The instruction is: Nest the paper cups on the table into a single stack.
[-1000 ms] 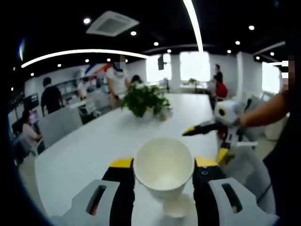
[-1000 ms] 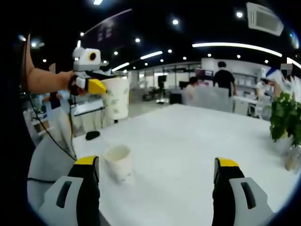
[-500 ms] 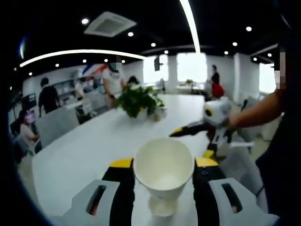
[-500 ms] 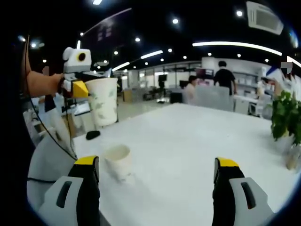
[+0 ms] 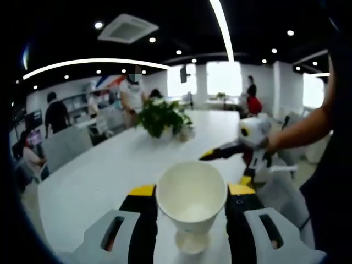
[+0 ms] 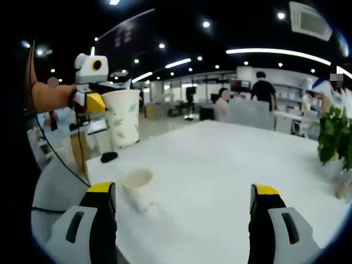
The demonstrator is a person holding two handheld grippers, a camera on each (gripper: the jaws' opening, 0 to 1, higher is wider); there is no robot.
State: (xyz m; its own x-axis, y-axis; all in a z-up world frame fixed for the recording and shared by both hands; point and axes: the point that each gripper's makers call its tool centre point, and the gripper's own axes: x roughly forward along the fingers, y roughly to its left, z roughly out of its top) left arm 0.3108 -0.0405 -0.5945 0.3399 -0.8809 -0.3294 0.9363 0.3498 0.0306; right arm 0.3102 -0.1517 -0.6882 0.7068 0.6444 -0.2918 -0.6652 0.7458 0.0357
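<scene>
My left gripper (image 5: 191, 199) is shut on a white paper cup (image 5: 191, 196), held upright in the air between its yellow-tipped jaws. In the right gripper view that same cup (image 6: 122, 116) hangs high at the left, above and behind a second paper cup (image 6: 138, 190) standing on the white table (image 6: 220, 165). In the left gripper view the second cup (image 5: 191, 241) shows just below the held one. My right gripper (image 6: 184, 204) is open with nothing between its jaws, low over the table near the standing cup. It also shows in the left gripper view (image 5: 225, 159), to the right.
A potted green plant (image 5: 163, 116) stands mid-table, seen also at the right edge of the right gripper view (image 6: 333, 137). Grey chairs (image 5: 66, 144) line the table. Several people stand or sit in the office behind. A small dark object (image 6: 108, 157) lies near the table edge.
The left gripper with its cup has dropped a little and shifted over the standing cup, then held still. The right gripper has stayed open in place.
</scene>
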